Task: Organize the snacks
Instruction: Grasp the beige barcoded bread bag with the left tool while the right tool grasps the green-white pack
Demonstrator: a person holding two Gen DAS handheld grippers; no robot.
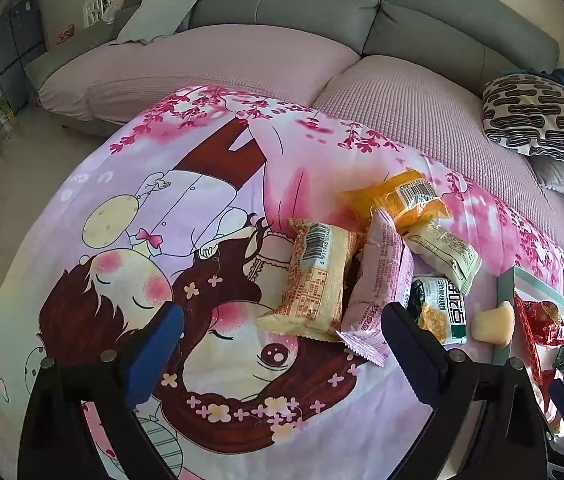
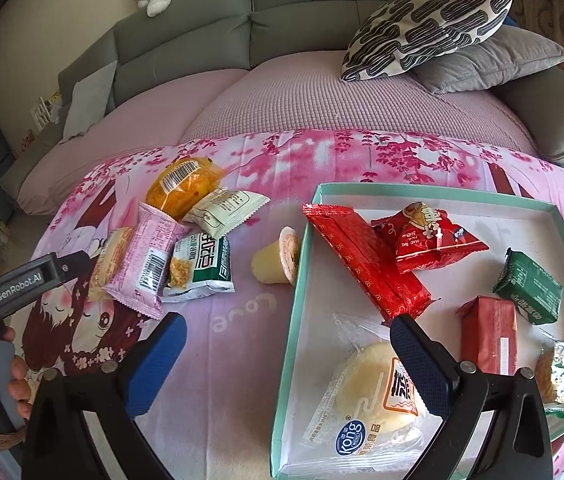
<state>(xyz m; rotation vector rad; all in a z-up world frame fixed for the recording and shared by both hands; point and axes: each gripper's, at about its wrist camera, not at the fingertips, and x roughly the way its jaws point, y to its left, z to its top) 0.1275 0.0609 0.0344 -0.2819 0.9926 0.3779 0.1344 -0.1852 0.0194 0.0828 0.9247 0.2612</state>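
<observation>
My teal-rimmed shallow cardboard tray (image 2: 306, 256) on the pink cartoon-print cloth (image 2: 234, 320) holds six wrapped snacks; a pile of loose snack packets (image 1: 365, 260) lies left of it. My left gripper (image 1: 282, 344) and right gripper (image 2: 287, 354) hover wide, empty.

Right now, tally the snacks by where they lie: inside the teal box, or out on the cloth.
In the teal box: 6
On the cloth, outside the box: 6 (five wrapped packets in a pile, plus one jelly cup)
Total: 12
</observation>
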